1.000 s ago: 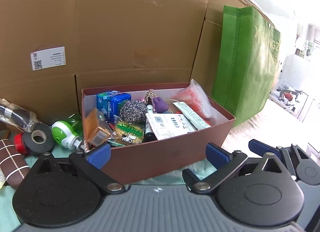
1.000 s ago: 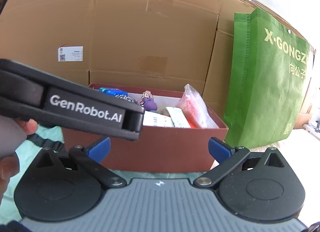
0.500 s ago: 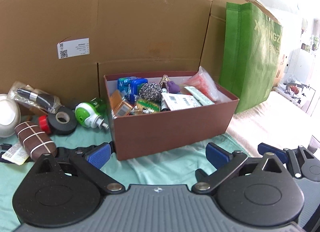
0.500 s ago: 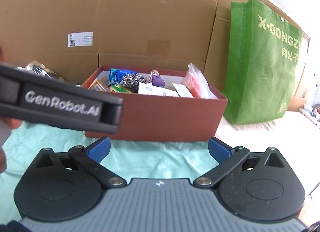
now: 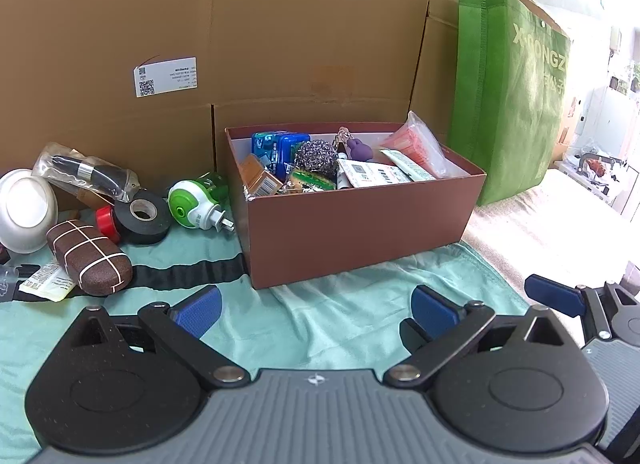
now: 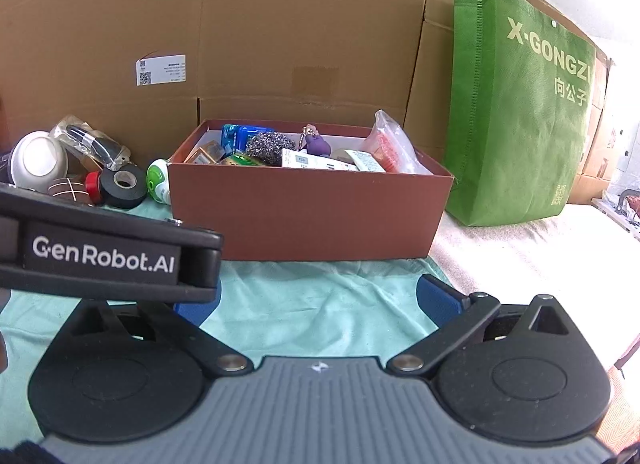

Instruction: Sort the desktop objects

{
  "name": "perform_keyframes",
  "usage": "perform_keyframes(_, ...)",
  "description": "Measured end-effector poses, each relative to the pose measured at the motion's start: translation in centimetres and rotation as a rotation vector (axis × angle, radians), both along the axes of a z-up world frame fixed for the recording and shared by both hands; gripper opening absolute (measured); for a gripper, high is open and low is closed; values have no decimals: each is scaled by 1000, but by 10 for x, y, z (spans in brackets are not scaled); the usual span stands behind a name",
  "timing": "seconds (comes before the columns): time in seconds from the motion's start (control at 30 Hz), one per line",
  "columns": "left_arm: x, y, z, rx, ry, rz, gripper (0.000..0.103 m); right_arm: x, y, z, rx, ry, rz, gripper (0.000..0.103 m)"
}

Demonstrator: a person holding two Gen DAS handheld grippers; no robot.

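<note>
A brown box [image 5: 360,219] [image 6: 304,215] stands on the teal cloth, filled with several small items: a steel scourer [image 5: 316,155], blue pack [image 5: 276,145], purple toy [image 5: 358,149]. Left of it lie a green-white plug-in device [image 5: 194,205], black tape roll [image 5: 140,215], brown glasses case [image 5: 90,258], white round dish [image 5: 24,209] and bagged black cable [image 5: 86,173]. My left gripper [image 5: 316,310] is open and empty, short of the box. My right gripper [image 6: 320,304] is open and empty; the left gripper's body [image 6: 104,260] crosses its left side.
Large cardboard boxes [image 5: 240,43] form a wall behind. A green fabric bag [image 6: 516,115] stands right of the brown box. A black strap [image 5: 188,272] lies on the teal cloth [image 5: 328,316]. A pale towel surface [image 6: 520,256] lies to the right.
Both grippers have pulled back from the box and away from it; more cloth and the loose items at the left have come into view. Both stay open and empty.
</note>
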State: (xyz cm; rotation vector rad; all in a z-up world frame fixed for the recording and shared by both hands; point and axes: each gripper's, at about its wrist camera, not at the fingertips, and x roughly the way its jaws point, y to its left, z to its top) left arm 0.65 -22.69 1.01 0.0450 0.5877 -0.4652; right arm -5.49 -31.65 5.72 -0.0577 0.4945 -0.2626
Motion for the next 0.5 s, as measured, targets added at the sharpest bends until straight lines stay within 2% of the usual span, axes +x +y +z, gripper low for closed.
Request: perform_keyframes(0.5,-3,1,-3,9,8,-12,103,0,5,-1,3,11,1,101)
